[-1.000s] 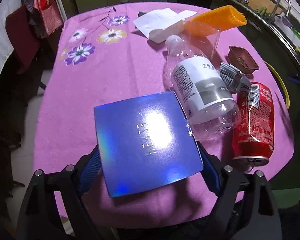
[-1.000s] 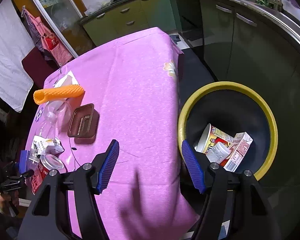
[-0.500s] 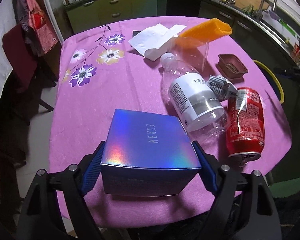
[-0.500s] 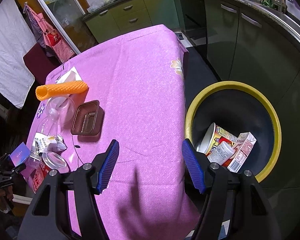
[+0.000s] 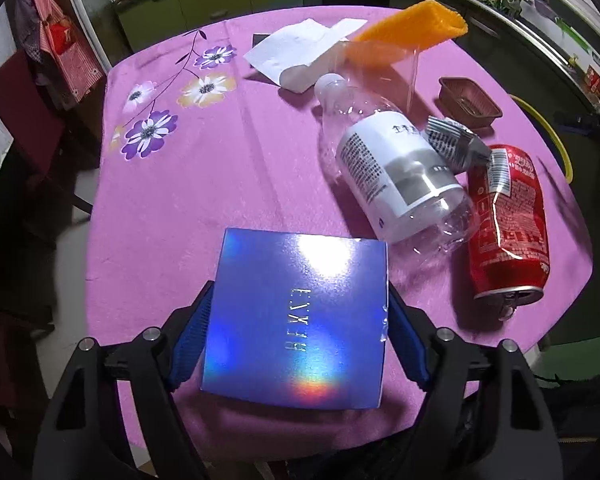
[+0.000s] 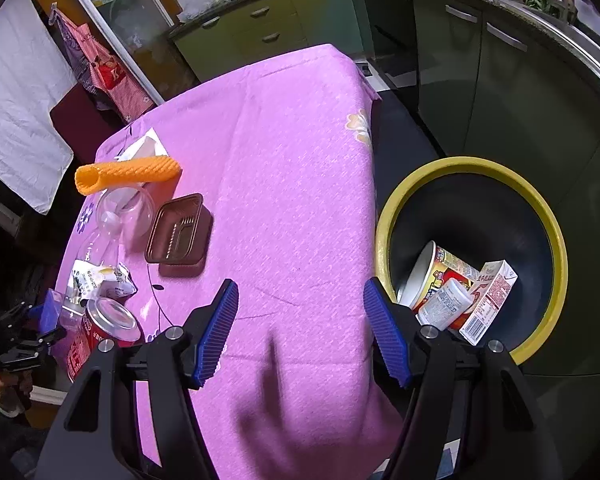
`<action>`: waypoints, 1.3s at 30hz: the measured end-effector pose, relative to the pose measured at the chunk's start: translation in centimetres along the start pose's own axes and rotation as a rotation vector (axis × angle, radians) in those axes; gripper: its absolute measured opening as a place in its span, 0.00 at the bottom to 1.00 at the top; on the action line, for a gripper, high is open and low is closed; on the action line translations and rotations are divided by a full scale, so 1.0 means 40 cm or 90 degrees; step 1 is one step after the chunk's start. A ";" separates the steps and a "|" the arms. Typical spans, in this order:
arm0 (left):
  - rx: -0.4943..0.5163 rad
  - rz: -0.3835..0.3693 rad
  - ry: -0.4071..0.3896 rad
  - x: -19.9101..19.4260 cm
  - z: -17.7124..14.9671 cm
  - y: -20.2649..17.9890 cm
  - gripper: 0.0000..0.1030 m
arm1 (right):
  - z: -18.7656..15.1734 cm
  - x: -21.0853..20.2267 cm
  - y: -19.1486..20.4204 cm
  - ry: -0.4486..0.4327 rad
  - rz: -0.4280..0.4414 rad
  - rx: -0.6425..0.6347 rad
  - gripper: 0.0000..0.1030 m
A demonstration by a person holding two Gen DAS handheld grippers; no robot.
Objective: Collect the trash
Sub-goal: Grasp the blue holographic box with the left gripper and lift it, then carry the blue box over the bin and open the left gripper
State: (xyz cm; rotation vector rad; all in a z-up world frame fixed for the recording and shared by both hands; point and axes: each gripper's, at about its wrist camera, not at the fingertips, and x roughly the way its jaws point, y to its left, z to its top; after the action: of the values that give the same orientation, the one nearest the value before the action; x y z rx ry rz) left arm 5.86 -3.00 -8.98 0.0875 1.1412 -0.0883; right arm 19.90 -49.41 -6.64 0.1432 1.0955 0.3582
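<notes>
Left gripper (image 5: 300, 328): your jaws have just been closing in on the blue holographic box (image 5: 298, 322). Both blue pads sit right against its sides, so you're gripping it.
Box position: near corner of the table (image 5: 228, 168), and its near end sticks out past the pink cloth edge.
Box writing: silver letters run down the lid, but I can't read them properly.
Right gripper (image 6: 300, 328): wide open with nothing between the pads. It's hanging over the table edge on the bin side.
Bin (image 6: 540, 208): black with a yellow rim, standing on the floor just beside the table. A printed paper cup (image 6: 440, 276), a small white bottle (image 6: 444, 304) and a red-and-white carton (image 6: 488, 304) lie in it. Their print is too small to read.
Open room: the cloth in front of your right gripper is bare all the way to the far edge. The far left part, by the printed flowers (image 5: 152, 132), is free too.
Clutter: it's all bunched on the right in the left wrist view. A clear plastic bottle (image 5: 392, 168) with a white label lies on its side, touching a dented red can (image 5: 508, 220).
More clutter: a crumpled wrapper (image 5: 452, 144) sits between them, and a brown plastic tray (image 5: 468, 102) is behind that.
Far end: an orange foam sleeve (image 5: 412, 36) lies across a clear cup (image 6: 126, 212), next to white paper (image 5: 296, 52).
Labels: the bottle and can text is not legible.
</notes>
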 end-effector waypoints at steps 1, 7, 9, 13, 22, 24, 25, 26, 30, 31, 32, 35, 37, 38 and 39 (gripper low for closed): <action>0.002 -0.002 -0.001 0.000 0.000 0.001 0.72 | 0.000 0.000 0.001 0.001 -0.001 -0.001 0.63; 0.014 -0.009 -0.005 -0.001 -0.002 0.002 0.71 | 0.004 0.001 0.005 0.004 -0.002 -0.002 0.63; 0.017 -0.014 -0.005 -0.008 0.003 0.005 0.71 | 0.005 0.003 0.010 0.008 -0.001 -0.005 0.63; 0.023 -0.015 -0.027 -0.045 0.021 0.013 0.71 | 0.007 0.003 0.017 0.009 0.004 -0.007 0.63; 0.108 -0.050 -0.101 -0.174 0.128 -0.061 0.71 | -0.001 -0.052 0.001 -0.030 0.009 0.008 0.63; 0.153 -0.077 -0.116 -0.198 0.174 -0.115 0.71 | -0.009 -0.083 -0.015 -0.048 0.005 0.018 0.63; 0.174 -0.093 -0.121 -0.205 0.196 -0.145 0.71 | -0.016 -0.104 -0.028 -0.060 -0.001 0.025 0.63; 0.201 -0.115 -0.124 -0.212 0.224 -0.184 0.71 | -0.022 -0.120 -0.039 -0.069 -0.007 0.031 0.63; 0.299 -0.193 -0.135 -0.215 0.321 -0.354 0.71 | -0.066 -0.199 -0.108 -0.102 -0.046 0.070 0.63; 0.317 -0.207 -0.136 -0.210 0.340 -0.395 0.71 | -0.074 -0.211 -0.121 -0.106 -0.053 0.077 0.63; 0.349 -0.226 -0.138 -0.201 0.368 -0.460 0.71 | -0.092 -0.234 -0.147 -0.114 -0.066 0.092 0.63; 0.417 -0.252 -0.143 -0.167 0.426 -0.621 0.71 | -0.129 -0.278 -0.207 -0.133 -0.082 0.127 0.63; 0.442 -0.272 -0.125 -0.128 0.464 -0.717 0.71 | -0.150 -0.300 -0.242 -0.143 -0.088 0.149 0.63; 0.448 -0.276 -0.117 -0.114 0.482 -0.757 0.71 | -0.163 -0.309 -0.261 -0.148 -0.090 0.161 0.63; 0.459 -0.278 -0.104 -0.088 0.502 -0.809 0.72 | -0.172 -0.315 -0.276 -0.152 -0.091 0.170 0.63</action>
State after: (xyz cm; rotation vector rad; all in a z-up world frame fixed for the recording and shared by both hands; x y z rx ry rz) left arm 18.81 -37.35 1.75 0.4614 0.9038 -0.8807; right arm 11.01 -64.58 -2.33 0.3337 0.9076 0.0631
